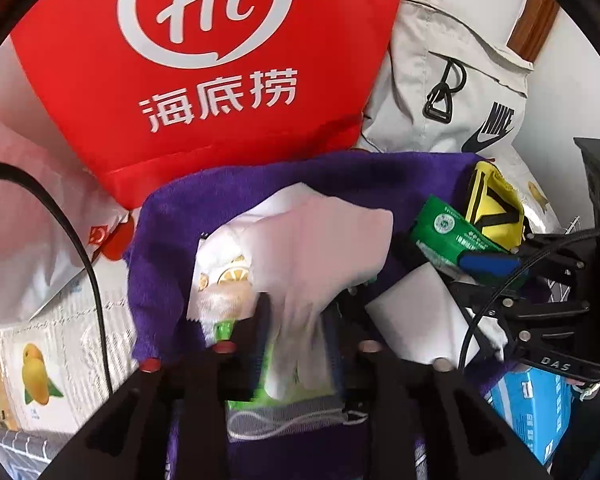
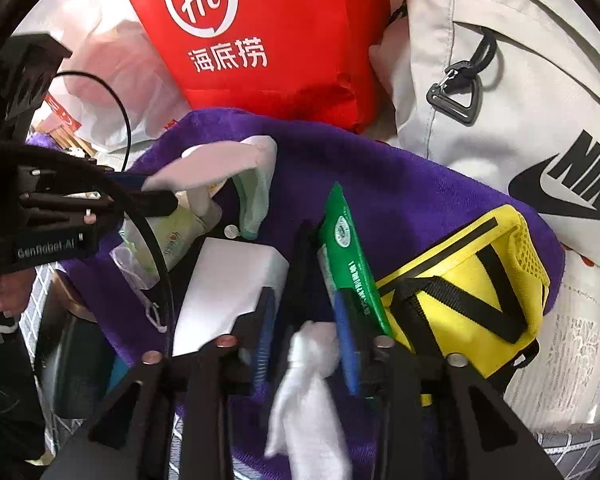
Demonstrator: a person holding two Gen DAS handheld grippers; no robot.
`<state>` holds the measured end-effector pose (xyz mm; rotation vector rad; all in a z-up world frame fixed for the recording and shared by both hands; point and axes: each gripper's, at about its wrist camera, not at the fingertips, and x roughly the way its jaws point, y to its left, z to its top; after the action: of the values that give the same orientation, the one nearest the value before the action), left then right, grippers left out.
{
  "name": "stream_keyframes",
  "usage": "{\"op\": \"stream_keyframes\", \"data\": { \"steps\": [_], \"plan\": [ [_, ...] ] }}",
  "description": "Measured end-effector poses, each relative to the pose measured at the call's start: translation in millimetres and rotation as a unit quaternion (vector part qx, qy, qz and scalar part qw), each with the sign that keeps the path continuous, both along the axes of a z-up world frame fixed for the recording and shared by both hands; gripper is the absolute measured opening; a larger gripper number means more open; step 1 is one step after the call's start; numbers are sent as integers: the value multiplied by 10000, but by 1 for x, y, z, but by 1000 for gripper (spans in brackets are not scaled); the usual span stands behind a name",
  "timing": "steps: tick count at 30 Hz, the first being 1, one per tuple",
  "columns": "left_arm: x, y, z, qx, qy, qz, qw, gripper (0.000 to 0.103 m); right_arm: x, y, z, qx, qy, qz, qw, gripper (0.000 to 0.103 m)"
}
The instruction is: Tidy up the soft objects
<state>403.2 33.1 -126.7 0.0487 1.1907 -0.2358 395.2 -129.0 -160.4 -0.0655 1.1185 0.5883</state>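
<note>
A purple towel point(image 1: 340, 184) lines an open container and holds soft items. My left gripper point(image 1: 298, 316) is shut on a pale pink cloth point(image 1: 320, 240) that drapes over a lemon-print wipes pack point(image 1: 224, 276). My right gripper point(image 2: 310, 332) is held over the towel point(image 2: 380, 176) with a crumpled white tissue point(image 2: 308, 392) between its fingers, beside a green packet point(image 2: 348, 248). A yellow pouch point(image 2: 472, 292) lies to its right, and a white foam block point(image 2: 228, 284) to its left. The left gripper also shows in the right wrist view point(image 2: 160, 200), holding the pink cloth point(image 2: 220, 164).
A red bag point(image 1: 204, 64) with white lettering stands behind the towel. A grey Nike backpack point(image 2: 512, 92) stands at the back right. A face mask point(image 1: 284, 420) lies under the left gripper. A blue box point(image 1: 536, 412) sits at the lower right. A black cable point(image 1: 80, 248) runs at the left.
</note>
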Motion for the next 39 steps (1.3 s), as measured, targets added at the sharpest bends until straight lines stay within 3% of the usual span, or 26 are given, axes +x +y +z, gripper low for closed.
{"op": "stream_keyframes", "data": {
  "steps": [1,3,5,9,16,18,20,30,39],
  "plan": [
    [-2,0,1,39,7,18,10000,55,-3,-1,2,32,-10,-1,10000,40],
    [-7,1,6,135,-48,81,9999,69,-8,-1,8,52,-74,2,10000,51],
    [-14,2,15,186,-191,126,9996,71,-15,-3,17,18,-222,-4,9998,57],
    [-28,2,31,238,-322,159,9991,85,-32,-5,37,-129,-511,-100,9986,70],
    [-66,3,52,412,-455,401,9973,95,-84,-22,79,-336,-1043,-519,9926,76],
    [-82,4,61,445,-545,480,9964,98,-104,-28,93,-380,-1390,-721,9869,93],
    [-100,4,71,431,-667,604,9950,101,-125,-35,105,-306,-1677,-910,9812,102],
    [-187,-13,120,300,-1183,964,9878,102,-200,-55,134,110,-1718,-1626,9716,103],
    [-257,-28,141,11,-1236,1275,9841,102,-265,-74,139,-323,-1642,-2148,9622,103]
  ]
}}
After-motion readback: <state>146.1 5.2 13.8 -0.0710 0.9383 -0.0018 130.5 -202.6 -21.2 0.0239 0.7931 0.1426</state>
